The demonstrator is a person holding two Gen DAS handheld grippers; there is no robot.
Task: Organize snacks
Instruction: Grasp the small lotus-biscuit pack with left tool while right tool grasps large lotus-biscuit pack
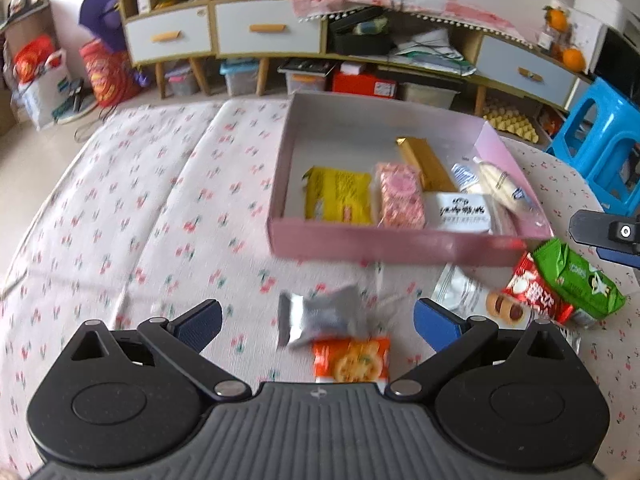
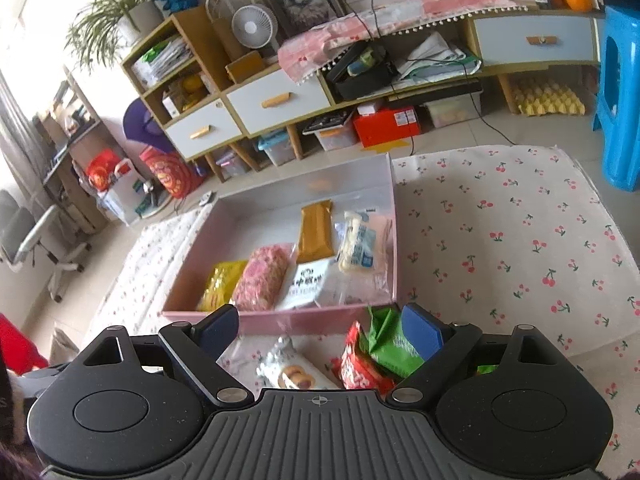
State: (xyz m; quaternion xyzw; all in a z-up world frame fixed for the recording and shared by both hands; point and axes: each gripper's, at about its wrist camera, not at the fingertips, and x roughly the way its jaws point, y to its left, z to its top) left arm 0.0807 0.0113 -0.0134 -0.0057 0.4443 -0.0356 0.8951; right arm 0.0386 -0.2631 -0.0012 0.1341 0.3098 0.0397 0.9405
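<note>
Both claws gape empty: the left gripper (image 1: 318, 322) frames a silver packet (image 1: 320, 316), the right gripper (image 2: 320, 330) probably the red packet (image 2: 360, 368), bound for the pink box (image 1: 384, 246).

Bright, soft daylight in both views; the right wrist view blows out at its left edge, window side. Shadows are faint. Heavy fisheye: cabinets (image 1: 280, 36) bow, corners vignette dark. Left wrist view has motion blur across the pink box (image 1: 400, 246) front wall and silver packet (image 1: 320, 316). Right wrist view is softer near the lens, sharper in the background.
</note>
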